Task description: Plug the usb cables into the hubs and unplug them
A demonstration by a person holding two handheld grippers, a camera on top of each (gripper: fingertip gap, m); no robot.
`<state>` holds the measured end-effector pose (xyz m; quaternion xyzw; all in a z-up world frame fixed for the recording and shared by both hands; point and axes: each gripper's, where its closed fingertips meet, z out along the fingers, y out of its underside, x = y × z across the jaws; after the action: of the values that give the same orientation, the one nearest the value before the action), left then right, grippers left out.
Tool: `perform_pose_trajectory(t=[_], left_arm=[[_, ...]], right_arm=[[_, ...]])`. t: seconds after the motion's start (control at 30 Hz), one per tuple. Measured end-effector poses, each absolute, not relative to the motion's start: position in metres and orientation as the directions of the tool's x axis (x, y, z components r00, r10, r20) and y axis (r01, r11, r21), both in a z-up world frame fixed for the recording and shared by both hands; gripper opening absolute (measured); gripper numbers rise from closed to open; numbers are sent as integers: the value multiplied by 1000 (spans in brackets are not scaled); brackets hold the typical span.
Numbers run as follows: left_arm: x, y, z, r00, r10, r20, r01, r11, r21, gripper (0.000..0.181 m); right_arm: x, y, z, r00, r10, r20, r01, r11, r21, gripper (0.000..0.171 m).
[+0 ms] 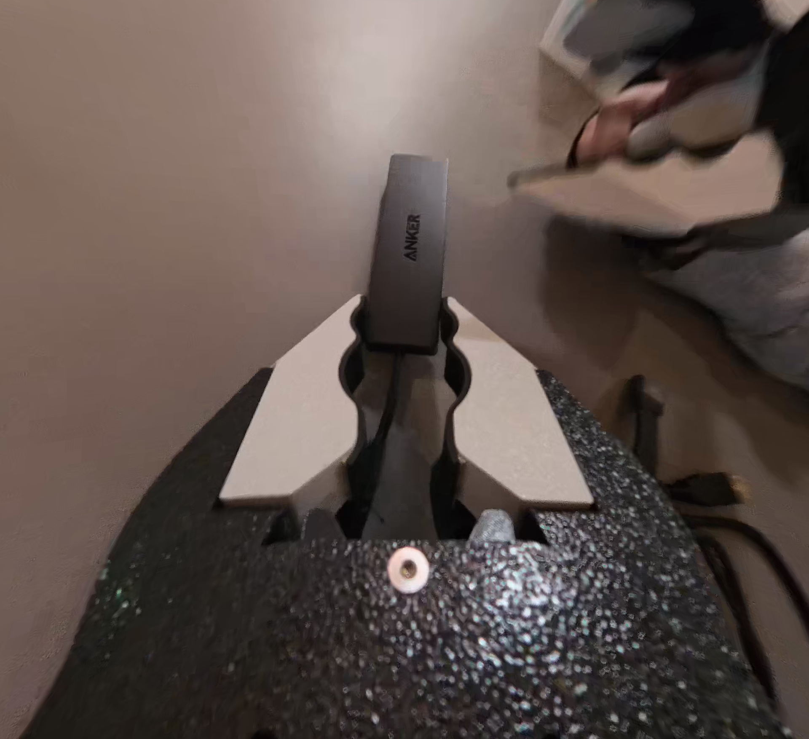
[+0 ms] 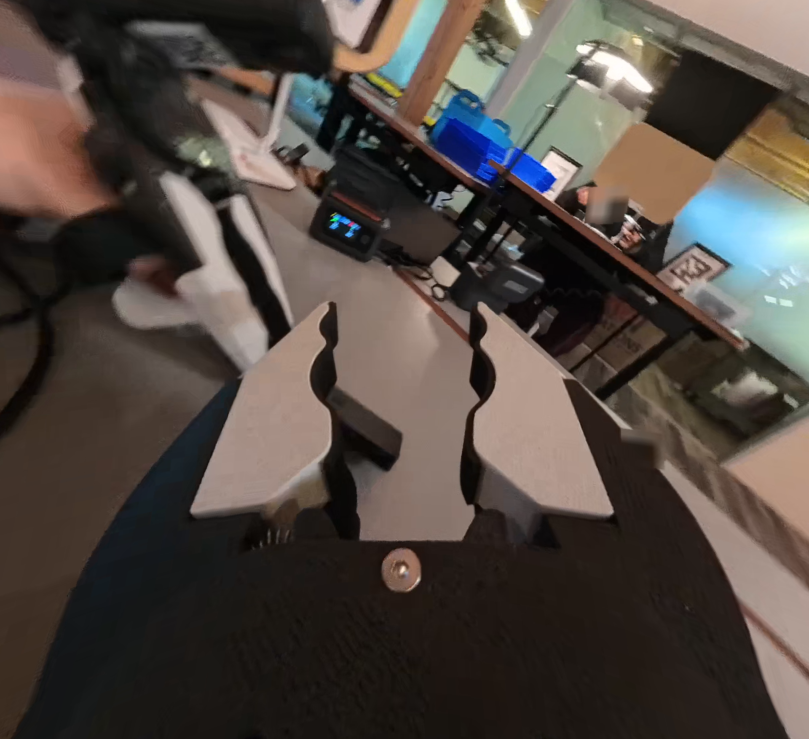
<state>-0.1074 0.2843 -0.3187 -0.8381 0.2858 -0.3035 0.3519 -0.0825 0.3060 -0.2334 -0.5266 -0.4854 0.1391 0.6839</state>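
Observation:
My left gripper (image 1: 403,306) is shut on the near end of a grey USB hub (image 1: 407,249), which points away from me above the pale table (image 1: 175,149). The hub's black cable (image 1: 387,407) runs back between the fingers. My right gripper (image 2: 402,319) is open and empty above the table (image 2: 394,350). A dark flat block (image 2: 367,424), perhaps another hub, lies on the table below its left finger (image 2: 271,424). The right gripper also shows as a blur at the upper right of the left wrist view (image 1: 656,122).
Black cables and a gold-tipped plug (image 1: 700,494) lie on the table at the right of the left wrist view. In the right wrist view the other gripper with a hand (image 2: 144,175) is blurred at left. Beyond the table edge are a device with a lit screen (image 2: 350,232), desks and blue boxes (image 2: 477,136).

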Motion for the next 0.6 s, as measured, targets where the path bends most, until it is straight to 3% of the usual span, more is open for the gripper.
perform_pose_trajectory(t=[0.2,0.37,0.47,0.5,0.57,0.6], left_arm=[[-113,276,-306,508,-644,572,-87,-699,-710,31],[-115,264,-306,449,-690,568,-153,-685,-712,31],[-113,253,-306,396,-734,551,-210,-657,-724,31],[-113,251,-304,379,-752,539,-216,-639,-739,31],[-113,253,-292,361,-802,476,-194,-564,-803,33],[-112,254,-281,349,-842,412,-167,-489,-856,51]], right_arm=[[-102,287,-271,219,598,771,567,565,-599,57],[-108,283,-295,34,476,879,679,634,-370,50],[-103,291,-303,-18,415,909,734,623,-270,31],[-102,290,-308,-47,421,906,738,625,-253,17],[-101,291,-312,-57,442,895,748,613,-255,10],[-101,292,-312,-47,463,885,756,596,-272,9]])
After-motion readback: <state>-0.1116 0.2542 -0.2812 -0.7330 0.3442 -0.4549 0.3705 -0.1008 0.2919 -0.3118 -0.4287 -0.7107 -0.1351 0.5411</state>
